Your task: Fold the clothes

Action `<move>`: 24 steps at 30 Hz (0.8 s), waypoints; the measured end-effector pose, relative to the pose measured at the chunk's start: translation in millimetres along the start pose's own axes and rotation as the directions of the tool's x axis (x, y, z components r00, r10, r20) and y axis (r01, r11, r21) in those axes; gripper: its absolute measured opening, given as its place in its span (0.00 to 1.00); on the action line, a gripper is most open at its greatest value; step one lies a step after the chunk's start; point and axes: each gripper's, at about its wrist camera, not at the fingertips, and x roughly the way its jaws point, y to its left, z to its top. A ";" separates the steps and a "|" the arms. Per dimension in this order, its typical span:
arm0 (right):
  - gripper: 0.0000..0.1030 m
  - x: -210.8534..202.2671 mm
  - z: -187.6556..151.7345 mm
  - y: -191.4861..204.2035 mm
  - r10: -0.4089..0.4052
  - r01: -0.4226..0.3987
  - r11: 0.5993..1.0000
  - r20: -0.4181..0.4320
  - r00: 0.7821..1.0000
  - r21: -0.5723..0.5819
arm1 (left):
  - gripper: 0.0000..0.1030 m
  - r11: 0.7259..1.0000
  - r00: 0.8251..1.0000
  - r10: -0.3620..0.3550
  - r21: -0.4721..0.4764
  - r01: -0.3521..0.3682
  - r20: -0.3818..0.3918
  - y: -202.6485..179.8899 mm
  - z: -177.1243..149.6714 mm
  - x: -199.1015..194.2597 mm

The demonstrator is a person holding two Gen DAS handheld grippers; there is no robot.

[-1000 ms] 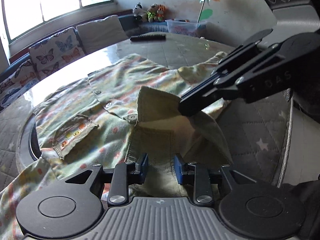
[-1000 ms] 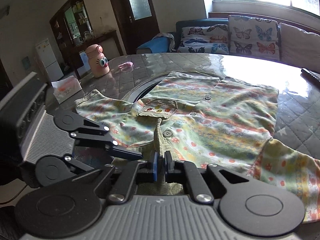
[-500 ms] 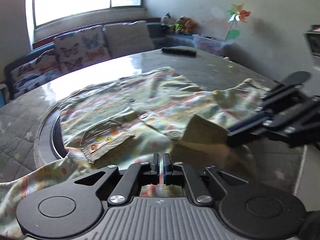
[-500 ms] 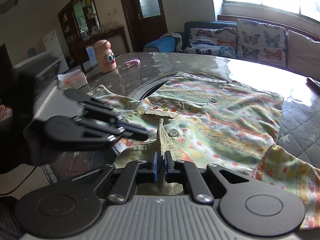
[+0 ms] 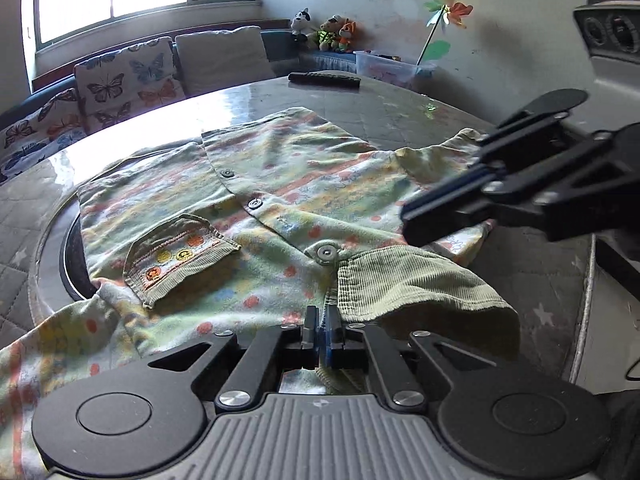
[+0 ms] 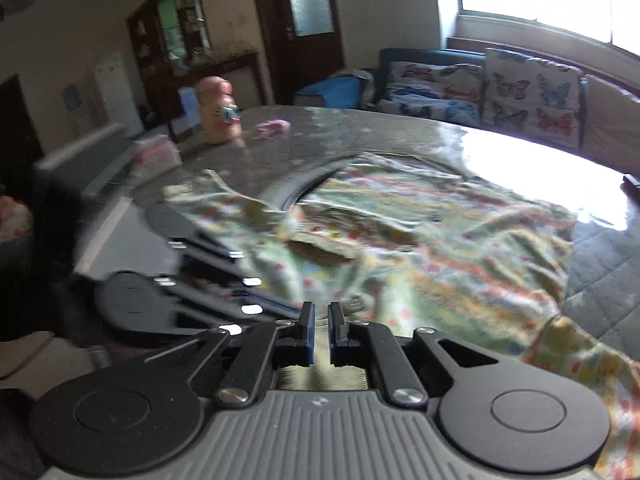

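Note:
A child's shirt [image 5: 280,184] in pale green with coloured dots lies spread, buttoned, on the round table [image 5: 392,100]. Its corduroy collar [image 5: 404,280] lies flat on the near side. My left gripper [image 5: 322,320] is shut on the collar edge at the neckline. My right gripper [image 6: 320,318] has its jaws slightly apart and holds nothing; it hovers over the collar and the view is blurred. In the left wrist view the right gripper [image 5: 416,220] hangs just above the shirt's right shoulder. The shirt shows in the right wrist view [image 6: 440,240].
A black remote [image 5: 324,79] lies at the table's far edge. A pink bottle [image 6: 218,110] and a pink item [image 6: 274,126] stand at the far left side. A sofa with butterfly cushions [image 5: 128,80] lies behind. A dark round inset [image 5: 72,256] shows under the shirt.
My right gripper has let go of the collar, opened slightly and lifted away. The collar has dropped flat. My left gripper shut on the collar edge about half a second ago and still holds it.

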 end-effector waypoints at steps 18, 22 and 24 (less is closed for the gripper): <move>0.13 36.5 29.5 -78.5 -0.114 0.118 0.990 -0.063 0.992 0.079 | 0.32 0.921 0.939 0.345 -0.192 -0.338 0.001 90.5 68.6 15.7; 0.23 50.2 44.6 -127.4 -0.217 0.224 0.963 -0.058 0.974 0.149 | 0.38 0.873 0.907 0.419 -0.256 -0.415 -0.038 129.9 80.5 30.9; 0.24 60.6 50.2 -155.6 -0.263 0.272 0.940 -0.070 0.962 0.204 | 0.42 0.862 0.895 0.444 -0.250 -0.441 -0.047 141.0 85.5 39.3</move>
